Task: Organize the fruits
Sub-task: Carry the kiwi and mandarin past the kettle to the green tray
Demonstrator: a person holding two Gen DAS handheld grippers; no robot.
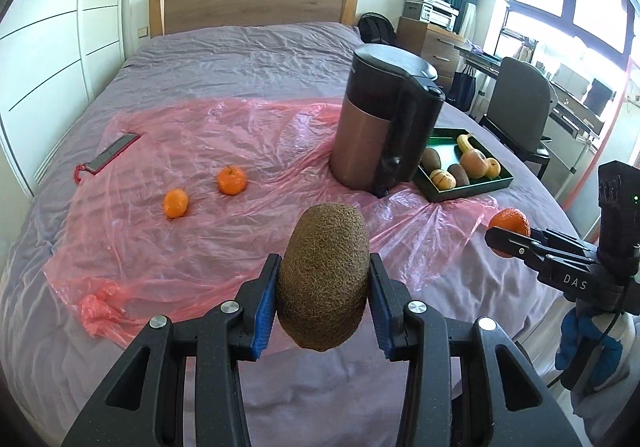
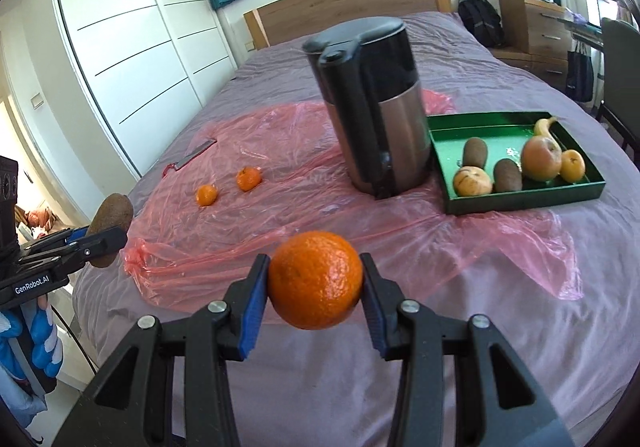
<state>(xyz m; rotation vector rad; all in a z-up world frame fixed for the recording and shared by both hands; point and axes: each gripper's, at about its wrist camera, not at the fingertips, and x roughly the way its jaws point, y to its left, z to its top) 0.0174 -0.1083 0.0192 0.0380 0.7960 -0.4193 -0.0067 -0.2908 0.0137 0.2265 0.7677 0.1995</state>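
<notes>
My left gripper (image 1: 324, 295) is shut on a brown fuzzy kiwi (image 1: 324, 279), held above the near part of the bed. My right gripper (image 2: 315, 287) is shut on an orange mandarin (image 2: 315, 279); the same mandarin (image 1: 510, 225) shows at the right of the left wrist view. Two loose mandarins (image 1: 176, 203) (image 1: 232, 180) lie on the pink plastic sheet (image 1: 240, 151). A green tray (image 2: 480, 139) to the right of the kettle holds two kiwis, a mandarin, an apple, a banana and a small orange fruit.
A tall black and steel kettle (image 2: 372, 111) stands on the sheet between the loose mandarins and the tray. A phone with a red cord (image 1: 114, 151) lies at the sheet's far left. Wardrobe doors flank the bed on the left; a chair and desk stand to the right.
</notes>
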